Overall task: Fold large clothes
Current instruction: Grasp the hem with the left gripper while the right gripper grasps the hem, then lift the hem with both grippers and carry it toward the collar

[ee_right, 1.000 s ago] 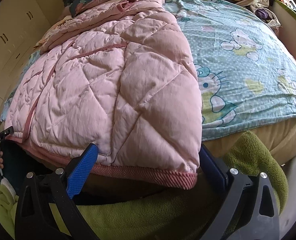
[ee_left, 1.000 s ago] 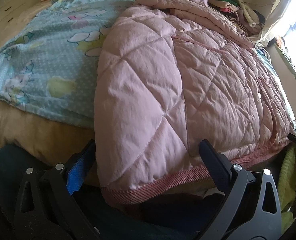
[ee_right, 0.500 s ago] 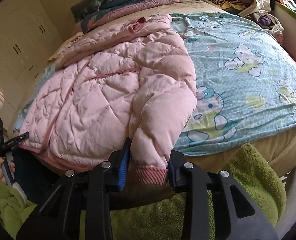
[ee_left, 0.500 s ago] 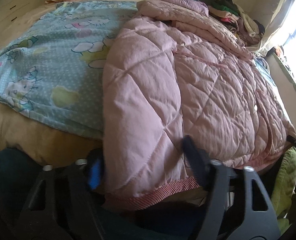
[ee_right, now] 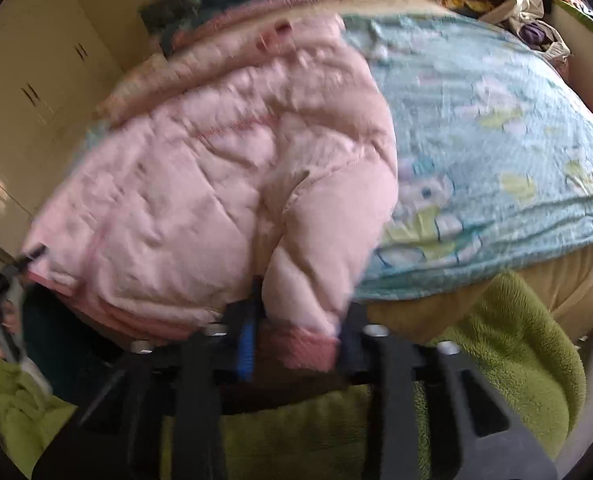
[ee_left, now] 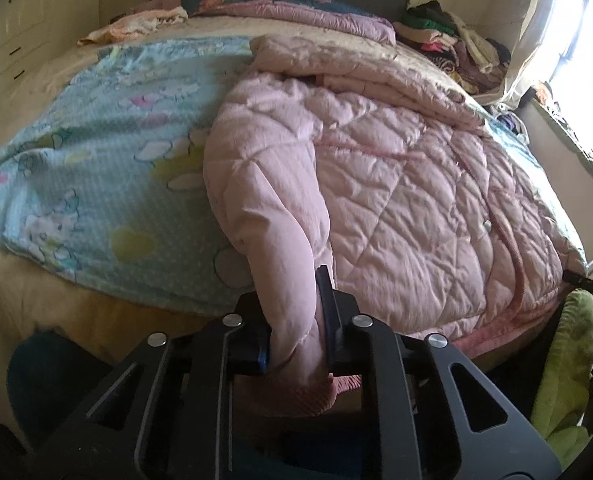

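A: Since both views show fabric bunched between the pads, left gripper is clamped on the pink quilted jacket at its hem corner, jaws just closed in.

B: Right gripper?

A: Same, clamped on the other hem corner by the ribbed band; jaws just closing too. View's blurred.

B: Jacket position?

A: Spread ahead of both grippers on the bed, over the blue cartoon sheet. Green blanket sits below the right gripper.
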Available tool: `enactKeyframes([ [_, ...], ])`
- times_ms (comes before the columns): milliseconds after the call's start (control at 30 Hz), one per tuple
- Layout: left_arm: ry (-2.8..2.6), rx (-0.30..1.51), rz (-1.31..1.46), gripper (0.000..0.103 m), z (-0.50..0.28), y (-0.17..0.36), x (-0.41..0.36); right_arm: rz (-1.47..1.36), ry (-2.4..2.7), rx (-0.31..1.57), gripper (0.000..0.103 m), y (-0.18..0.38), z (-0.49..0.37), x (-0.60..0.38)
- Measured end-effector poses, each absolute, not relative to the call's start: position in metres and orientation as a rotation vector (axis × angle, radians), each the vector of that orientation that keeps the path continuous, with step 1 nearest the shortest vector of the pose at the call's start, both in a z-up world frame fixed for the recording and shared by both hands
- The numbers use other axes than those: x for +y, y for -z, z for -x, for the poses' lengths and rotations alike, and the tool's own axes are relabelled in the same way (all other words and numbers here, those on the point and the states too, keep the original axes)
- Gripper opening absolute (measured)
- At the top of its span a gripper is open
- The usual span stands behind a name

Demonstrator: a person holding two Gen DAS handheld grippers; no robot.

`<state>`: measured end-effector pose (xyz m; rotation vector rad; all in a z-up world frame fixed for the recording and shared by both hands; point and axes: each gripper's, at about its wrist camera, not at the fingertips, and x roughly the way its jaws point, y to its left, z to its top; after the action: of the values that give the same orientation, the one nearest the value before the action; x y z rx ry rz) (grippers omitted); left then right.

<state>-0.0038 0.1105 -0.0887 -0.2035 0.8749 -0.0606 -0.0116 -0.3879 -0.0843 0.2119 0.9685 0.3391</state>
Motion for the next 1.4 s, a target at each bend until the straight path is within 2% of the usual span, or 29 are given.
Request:
enactKeyframes([
  [267, 0.074, 0.793, 0.211, 0.010, -0.006, 0.059, 0.112, -0.252, -0.377, 0.762, 0.016, 0.033, 0.014, -0.390],
  [500, 0.089, 0.720, 0.208, 0.010, -0.021, 0.031, 0.108, -0.259, -0.404, 0.668, 0.015, -0.005, -0.004, -0.388],
  [1400, 0.122, 0.540, 0.230, 0.010, -0.081, -0.043, 0.114, -0.281, -0.415, 0.517, 0.014, -0.078, -0.062, -0.383],
])
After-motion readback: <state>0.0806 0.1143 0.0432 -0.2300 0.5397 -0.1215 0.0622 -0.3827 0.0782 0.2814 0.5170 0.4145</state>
